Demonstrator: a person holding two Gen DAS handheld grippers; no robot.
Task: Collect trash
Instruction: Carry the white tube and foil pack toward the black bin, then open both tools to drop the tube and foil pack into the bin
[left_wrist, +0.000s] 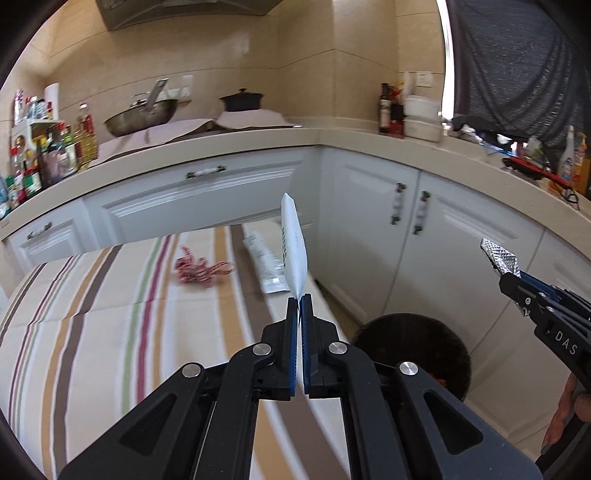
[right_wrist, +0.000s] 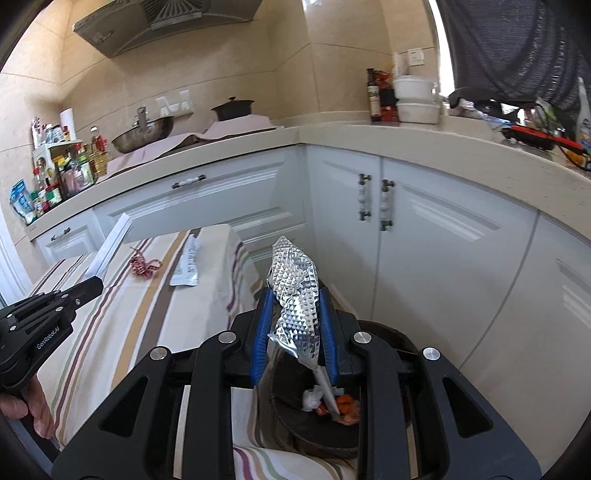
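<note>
My left gripper (left_wrist: 299, 301) is shut on a flat white packet (left_wrist: 294, 245) that sticks up edge-on above the striped tablecloth (left_wrist: 92, 314). The same white packet (right_wrist: 110, 247) shows in the right wrist view at the tip of the left gripper (right_wrist: 96, 283). My right gripper (right_wrist: 295, 295) is shut on a crumpled silver foil wrapper (right_wrist: 295, 291), held above the dark round trash bin (right_wrist: 397, 338), which has scraps inside. That foil wrapper (left_wrist: 501, 256) also appears at the right, above and right of the bin (left_wrist: 413, 332). A red-white string (left_wrist: 201, 269) and a white sachet (left_wrist: 266, 262) lie on the cloth.
White cabinets (left_wrist: 369, 229) stand close behind the bin under a beige countertop (left_wrist: 332, 138). A wok (left_wrist: 142, 116), a black pot (left_wrist: 242, 100) and several bottles (left_wrist: 48, 155) crowd the counter. A hand (right_wrist: 26, 406) holds the left gripper's grip.
</note>
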